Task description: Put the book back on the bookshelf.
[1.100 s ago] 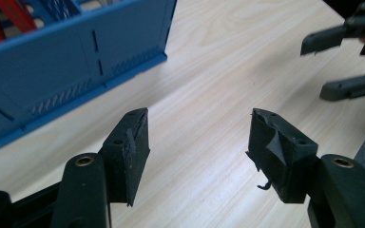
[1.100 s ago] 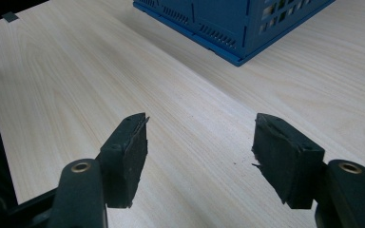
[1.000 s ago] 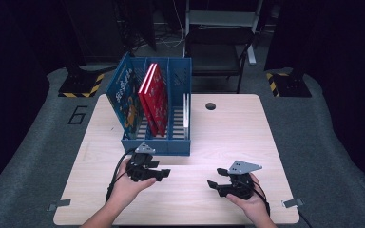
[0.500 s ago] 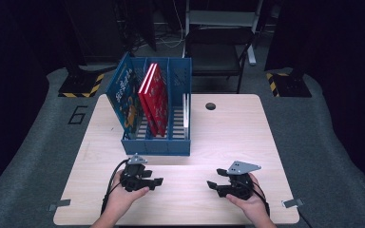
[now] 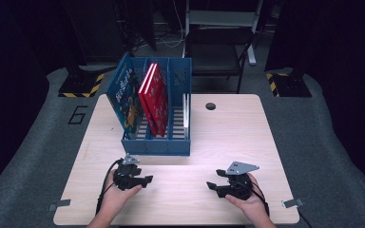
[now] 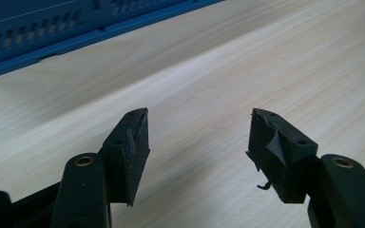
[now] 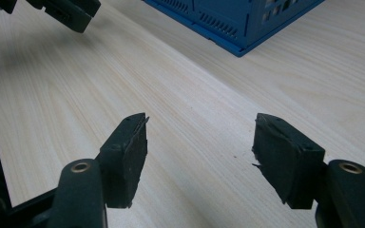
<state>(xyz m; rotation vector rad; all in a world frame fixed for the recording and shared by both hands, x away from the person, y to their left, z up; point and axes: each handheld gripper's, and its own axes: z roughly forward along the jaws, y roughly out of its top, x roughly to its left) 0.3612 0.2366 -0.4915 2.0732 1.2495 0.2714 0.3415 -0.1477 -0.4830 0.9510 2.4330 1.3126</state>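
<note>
The pale wooden table is carrying a blue slotted plastic file rack at its far left. A blue illustrated book and a red hardcover book are already standing upright in the rack's left compartments, leaning slightly; the right compartment looks open, so the shelving seems mostly done. The left gripper and right gripper are resting low over the near table, jaws standing apart and holding nothing, well clear of the rack.
</note>
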